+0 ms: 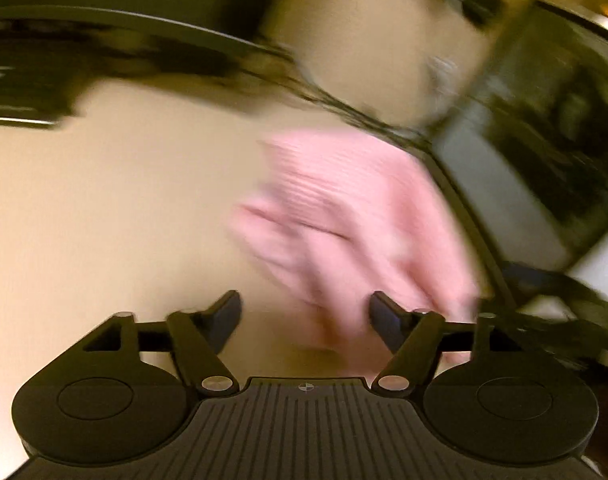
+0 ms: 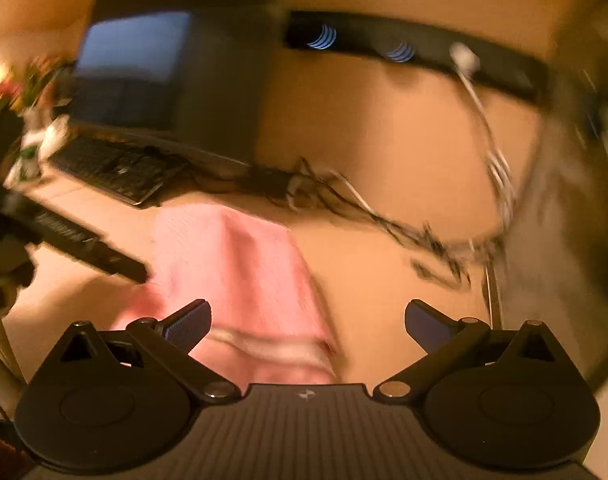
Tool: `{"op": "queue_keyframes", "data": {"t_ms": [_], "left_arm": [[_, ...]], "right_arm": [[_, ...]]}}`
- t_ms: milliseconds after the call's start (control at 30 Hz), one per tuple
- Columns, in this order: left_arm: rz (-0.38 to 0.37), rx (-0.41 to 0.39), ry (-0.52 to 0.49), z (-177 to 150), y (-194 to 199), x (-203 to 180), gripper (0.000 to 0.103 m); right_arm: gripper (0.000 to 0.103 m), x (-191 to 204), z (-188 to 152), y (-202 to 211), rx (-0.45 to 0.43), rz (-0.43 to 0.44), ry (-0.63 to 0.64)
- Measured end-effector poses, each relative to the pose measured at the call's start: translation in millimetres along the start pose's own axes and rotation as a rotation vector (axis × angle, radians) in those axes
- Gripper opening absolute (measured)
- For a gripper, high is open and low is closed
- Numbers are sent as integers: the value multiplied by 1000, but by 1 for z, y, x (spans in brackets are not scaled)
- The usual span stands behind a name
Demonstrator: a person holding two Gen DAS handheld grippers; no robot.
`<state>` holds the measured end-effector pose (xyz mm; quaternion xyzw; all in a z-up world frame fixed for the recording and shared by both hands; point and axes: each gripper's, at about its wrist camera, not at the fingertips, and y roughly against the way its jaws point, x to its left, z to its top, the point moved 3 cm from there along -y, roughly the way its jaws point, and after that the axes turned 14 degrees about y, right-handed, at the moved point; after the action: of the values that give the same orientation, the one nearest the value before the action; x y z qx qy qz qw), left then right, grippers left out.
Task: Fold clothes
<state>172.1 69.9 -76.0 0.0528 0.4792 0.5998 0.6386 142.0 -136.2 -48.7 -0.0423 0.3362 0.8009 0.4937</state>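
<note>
A pink ribbed garment (image 1: 344, 220) lies bunched on the tan table (image 1: 103, 208); both views are smeared by motion. My left gripper (image 1: 306, 316) is open just above the table, and the cloth's near end reaches in beside its right finger (image 1: 386, 320) without being pinched. In the right wrist view the same pink garment (image 2: 239, 272) lies folded over, a thicker edge nearest the camera. My right gripper (image 2: 308, 322) is open above it, the cloth beneath its left finger (image 2: 189, 326) and bare table under the right one.
A computer monitor (image 2: 143, 76) and black keyboard (image 2: 111, 168) stand at the table's far side. A tangle of cables (image 2: 384, 216) runs along the back. The other gripper's dark arm (image 2: 75, 240) reaches in from the left. A dark rim (image 1: 103, 40) curves above.
</note>
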Motion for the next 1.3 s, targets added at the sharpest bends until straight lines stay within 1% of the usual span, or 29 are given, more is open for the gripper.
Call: {"op": "queue_keyframes", "data": {"t_ms": [33, 100, 133, 200, 233, 267, 367, 433, 467, 533, 567, 600, 633, 667, 700, 733, 767, 833, 900, 933, 1000, 1067, 1100, 1133, 1167, 1200, 1233, 1267, 1300], "left_arm": [[17, -19, 11, 5, 1, 5, 80], [-8, -35, 23, 10, 0, 8, 80], [-18, -35, 16, 10, -1, 7, 80], [-24, -35, -4, 8, -3, 4, 80], [-20, -37, -16, 6, -2, 2, 80], [-16, -39, -29, 4, -2, 0, 80], [-14, -32, -49, 3, -1, 1, 81], [-37, -42, -58, 5, 4, 2, 83], [-73, -44, -47, 7, 6, 2, 83], [-167, -43, -25, 10, 9, -3, 89], [-211, -47, -33, 12, 11, -6, 91], [-232, -56, -55, 13, 11, -11, 93], [-230, -65, -86, 15, 9, -17, 94], [-206, -73, -136, 17, 4, -24, 94], [-162, -86, -198, 20, -5, -30, 94], [-115, -100, -261, 22, -14, -36, 94], [-68, -114, -324, 25, -23, -41, 94], [-72, -135, -250, 44, -28, -35, 92], [-84, -155, -156, 65, -31, -28, 92], [-109, -159, -59, 77, -28, -16, 94], [-128, -154, 105, 92, -22, 13, 94], [-147, -123, 188, 96, -18, 39, 96], [-153, -106, 215, 96, -16, 51, 98], [-143, -98, 229, 94, -13, 62, 98], [-115, -100, 243, 91, -8, 73, 98], [-93, -106, 264, 88, -4, 81, 98], [-72, -112, 288, 86, 0, 89, 98], [-93, -112, 273, 83, 6, 85, 98], [-121, -110, 251, 81, 12, 79, 98]], "right_arm": [[103, 8, 3, -6, 11, 5, 40], [97, 24, 10, -18, 32, 15, 119], [91, 32, 13, -24, 43, 20, 159], [66, 47, 20, -36, 64, 31, 239], [50, 51, 24, -41, 72, 33, 259], [50, 32, 34, -39, 63, 15, 157], [51, -35, 60, -18, -29, -92, -188], [51, -54, 67, -10, -59, -113, -243], [51, -56, 67, -10, -61, -108, -237], [52, -53, 64, -15, -40, -93, -211], [54, -49, 61, -15, -30, -80, -199], [56, -45, 57, -14, -24, -70, -188], [60, -41, 53, -13, -19, -63, -173], [69, -38, 49, -9, -19, -70, -137], [74, -35, 46, -5, -20, -76, -100], [81, -32, 42, -1, -20, -83, -63], [85, -30, 39, 2, -20, -90, -26], [87, -23, 33, 13, -16, -92, 27], [94, -17, 28, 26, -7, -86, 66], [96, -14, 25, 32, -3, -82, 80], [97, -13, 19, 36, 5, -63, 51], [94, -11, 17, 34, 6, -55, 41], [91, -7, 18, 33, 0, -48, 41], [79, -2, 21, 31, -6, -25, 43], [67, 4, 25, 28, -8, 0, 54], [63, 13, 28, 24, -2, 32, 79], [53, 21, 30, 20, 9, 59, 101], [48, 27, 30, 16, 17, 94, 97], [48, 28, 30, 13, 22, 136, 57]]}}
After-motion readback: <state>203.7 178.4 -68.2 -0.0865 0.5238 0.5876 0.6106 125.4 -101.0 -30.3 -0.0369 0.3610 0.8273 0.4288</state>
